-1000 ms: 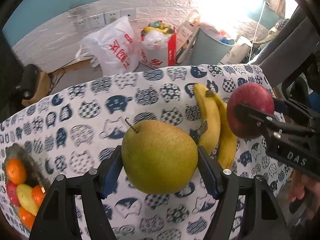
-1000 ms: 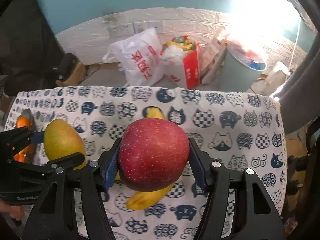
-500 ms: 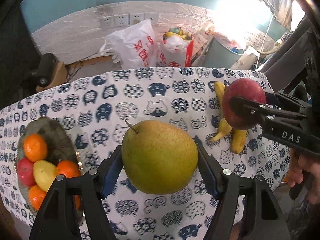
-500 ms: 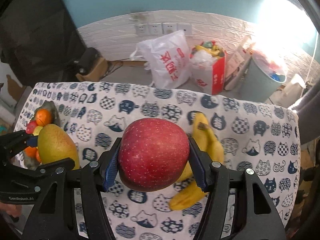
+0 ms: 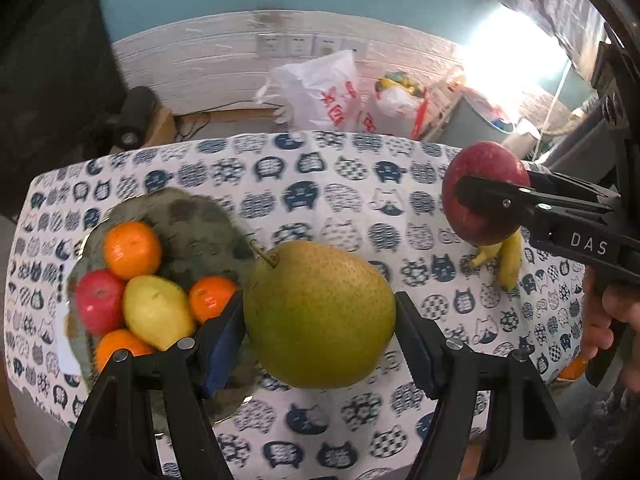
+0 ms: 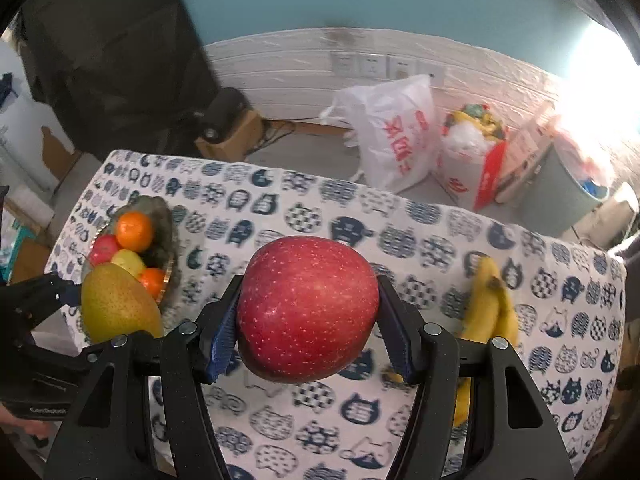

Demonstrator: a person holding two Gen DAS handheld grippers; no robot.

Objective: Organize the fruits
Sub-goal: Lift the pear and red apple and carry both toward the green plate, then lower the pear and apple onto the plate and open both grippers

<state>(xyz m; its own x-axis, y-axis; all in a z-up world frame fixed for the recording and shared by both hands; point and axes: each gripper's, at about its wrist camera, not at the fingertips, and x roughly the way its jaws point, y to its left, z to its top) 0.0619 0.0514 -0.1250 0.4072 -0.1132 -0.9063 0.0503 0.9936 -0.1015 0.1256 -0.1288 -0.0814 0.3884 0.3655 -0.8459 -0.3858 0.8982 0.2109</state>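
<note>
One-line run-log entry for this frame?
left tongs: shut on pear | right tongs: shut on apple | fruit plate: part filled | bananas: on tablecloth

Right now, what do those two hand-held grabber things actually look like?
Both are black plastic tongs with silver screws and blue ribbed pads inside the fingers. The right gripper carries white "DAS" lettering on its side; the left gripper has a small white label. A bare hand holds the right one.
</note>
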